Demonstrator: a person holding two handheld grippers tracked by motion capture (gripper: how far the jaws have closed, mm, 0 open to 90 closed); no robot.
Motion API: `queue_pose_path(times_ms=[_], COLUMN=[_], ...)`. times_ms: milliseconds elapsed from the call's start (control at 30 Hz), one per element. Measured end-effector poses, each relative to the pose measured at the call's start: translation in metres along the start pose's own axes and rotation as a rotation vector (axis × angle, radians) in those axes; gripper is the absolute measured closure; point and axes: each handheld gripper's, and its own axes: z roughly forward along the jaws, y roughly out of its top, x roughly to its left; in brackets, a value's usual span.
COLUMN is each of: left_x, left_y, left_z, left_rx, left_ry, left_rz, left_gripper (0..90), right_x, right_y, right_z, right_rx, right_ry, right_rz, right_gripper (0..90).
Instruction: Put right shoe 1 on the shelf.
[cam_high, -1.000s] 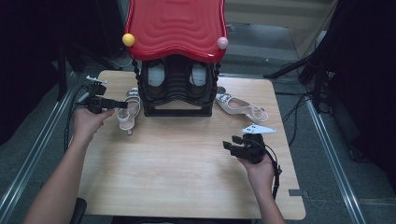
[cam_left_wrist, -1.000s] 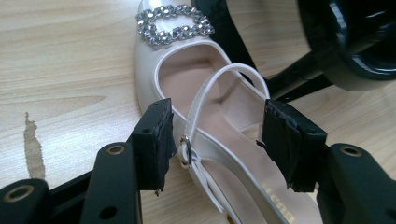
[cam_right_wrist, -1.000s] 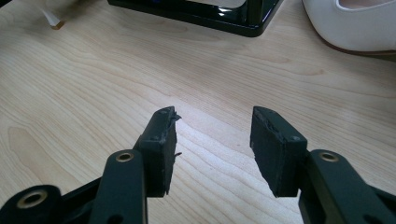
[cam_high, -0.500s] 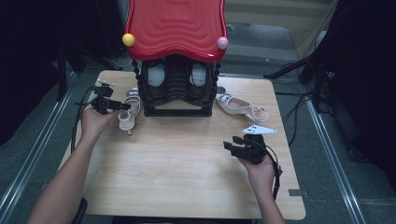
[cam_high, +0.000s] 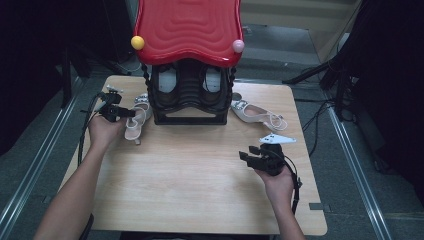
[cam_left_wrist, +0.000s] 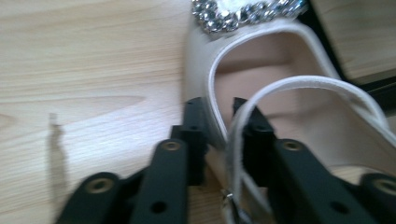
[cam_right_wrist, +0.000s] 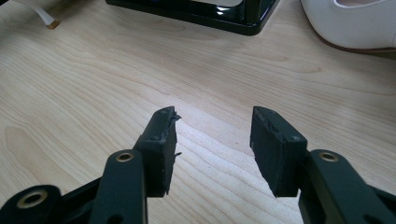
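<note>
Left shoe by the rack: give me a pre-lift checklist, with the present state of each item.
1. Grip on the shoe wall: ok. The left gripper has just been closing, and its jaws pinch the side wall of the left shoe, one inside and one outside.
2. Strap clear of the jaws: not ok. The strap loops over the inner jaw.
3. Shoe sole free of the table: cannot tell.
4. Room beside the rack: cannot tell. The shoe lies close to its base.
5. Right gripper out of the way: ok. It is open, with nothing between its jaws, apart from the other shoe.
</note>
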Motion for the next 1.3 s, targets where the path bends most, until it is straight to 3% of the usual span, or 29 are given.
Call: queue_pose_path(times_ms=[67, 267, 367, 533, 733, 967, 1067, 1300], left_x=[-0.001, 0.004, 0.006, 0.011, 0.01, 0.012, 0.014, 0.013], left_y=[0.0, 0.002, 0.002, 0.004, 0.016, 0.029, 0.034, 0.052], left_z=[0.0, -0.001, -0.004, -0.015, -0.033, -0.054, -0.065, -0.093], left_rx=[-0.005, 0.01, 0.013, -0.024, -0.032, -0.036, -0.041, -0.044], left_ry=[0.029, -0.037, -0.038, -0.072, -0.062, -0.062, -0.079, -0.063], left_rz=[0.024, -0.042, -0.053, -0.1, -0.086, -0.094, -0.119, -0.121], left_gripper=[85.7, 86.4, 86.4, 86.5, 86.4, 86.3, 86.3, 86.3], right_x=[0.0, 0.0, 0.0, -0.001, 0.0, 0.002, 0.003, 0.005], right_y=[0.0, 0.0, 0.001, 0.001, 0.004, 0.008, 0.011, 0.016], right_z=[0.0, 0.0, 0.0, 0.0, 0.003, 0.007, 0.009, 0.015], right_rx=[0.0, -0.005, -0.006, -0.009, -0.009, -0.012, -0.01, -0.009], right_ry=[-0.001, 0.003, 0.005, 0.008, 0.014, 0.028, 0.037, 0.056], right_rz=[0.001, 0.002, 0.004, 0.004, -0.002, -0.009, -0.015, -0.024], right_gripper=[51.6, 51.7, 51.6, 51.7, 51.7, 51.7, 51.7, 51.7])
